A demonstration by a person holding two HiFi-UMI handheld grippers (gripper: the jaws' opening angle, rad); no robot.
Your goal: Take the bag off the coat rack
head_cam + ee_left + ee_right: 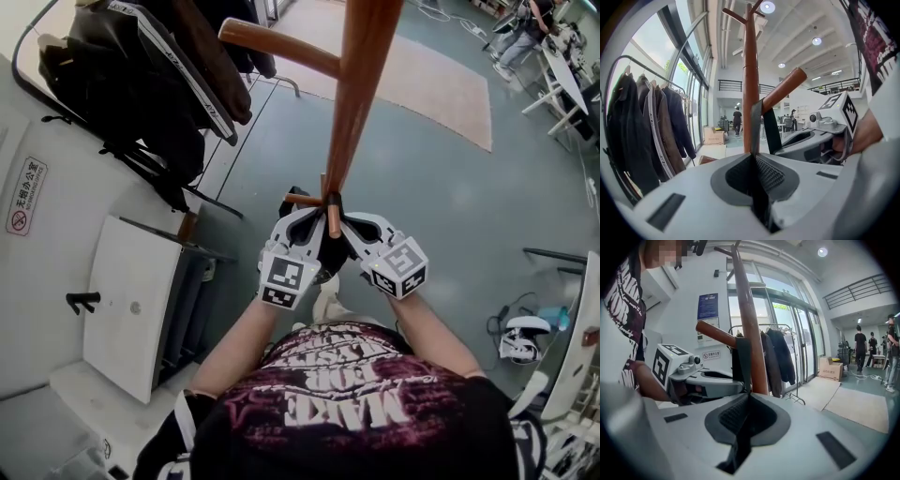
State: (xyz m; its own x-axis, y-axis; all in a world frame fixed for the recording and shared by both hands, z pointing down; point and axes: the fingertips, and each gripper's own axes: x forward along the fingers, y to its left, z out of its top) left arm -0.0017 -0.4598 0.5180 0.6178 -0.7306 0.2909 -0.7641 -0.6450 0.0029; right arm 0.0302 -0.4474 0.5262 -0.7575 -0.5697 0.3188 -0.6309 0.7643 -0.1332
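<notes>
A wooden coat rack pole (361,94) rises in front of me, and a short peg (333,217) sticks out of it between my two grippers. A black bag strap (756,126) hangs over that peg (785,86). My left gripper (754,159) is shut on this strap, which runs up from between its pads. The right gripper (747,397) is shut on the strap (743,362) from the other side of the pole (750,324). In the head view the left gripper (309,227) and right gripper (352,230) flank the peg, with the dark bag (328,251) mostly hidden beneath them.
A clothes rail with several dark jackets (141,84) stands at the left, close to the rack. A white cabinet (131,300) lies below it. A beige rug (441,84) covers the floor beyond. A cardboard box (714,136) and people stand far off.
</notes>
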